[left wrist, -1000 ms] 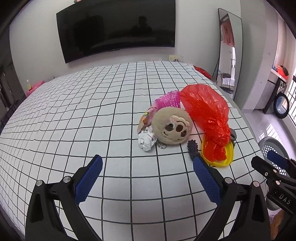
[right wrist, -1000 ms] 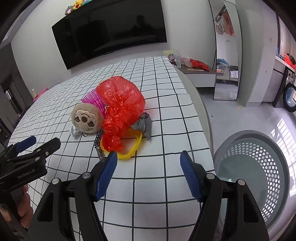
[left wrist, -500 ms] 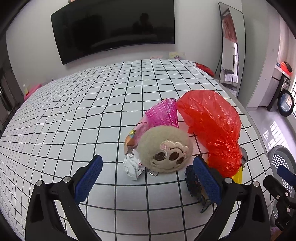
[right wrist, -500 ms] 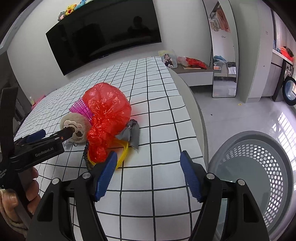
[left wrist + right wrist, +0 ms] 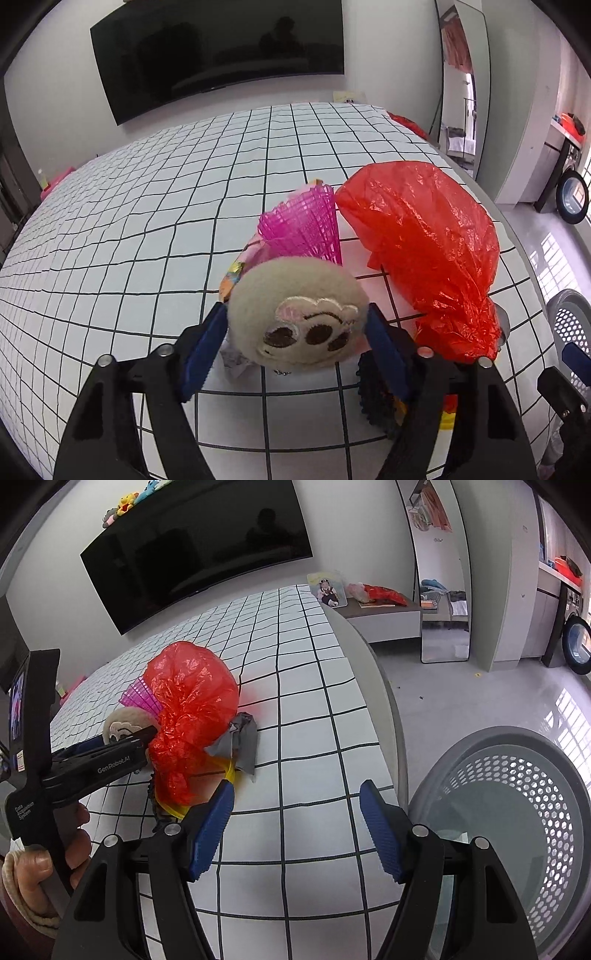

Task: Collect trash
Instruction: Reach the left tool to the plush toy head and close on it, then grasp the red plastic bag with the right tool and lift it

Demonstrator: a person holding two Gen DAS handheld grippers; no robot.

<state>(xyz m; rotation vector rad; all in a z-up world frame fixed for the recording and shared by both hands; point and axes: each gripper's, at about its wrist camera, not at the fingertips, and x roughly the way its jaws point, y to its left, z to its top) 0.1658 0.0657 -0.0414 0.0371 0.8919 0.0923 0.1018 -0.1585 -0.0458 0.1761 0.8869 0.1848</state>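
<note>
On the grid-patterned bed (image 5: 147, 240) lies a pile: a beige plush toy face (image 5: 299, 325), pink mesh (image 5: 303, 229), a red plastic bag (image 5: 424, 236), crumpled white paper (image 5: 232, 360) and a black toothed piece (image 5: 373, 391). My left gripper (image 5: 295, 308) has its jaws closing, and both blue pads lie against the sides of the plush toy. The right wrist view shows this gripper (image 5: 122, 738) reaching into the pile from the left. My right gripper (image 5: 297, 790) hangs open over the bed's near edge with nothing between its fingers. A grey rag (image 5: 240, 742) and a yellow ring (image 5: 229, 768) sit just beyond its left finger.
A grey perforated basket (image 5: 491, 734) stands on the floor at the bed's right side. A large dark screen (image 5: 221, 55) hangs on the far wall. A mirror (image 5: 439, 590) and a low shelf (image 5: 384, 609) stand further right.
My left gripper moved forward onto the pile and its jaws came together around the plush toy. The right gripper drifted a little, staying open.
</note>
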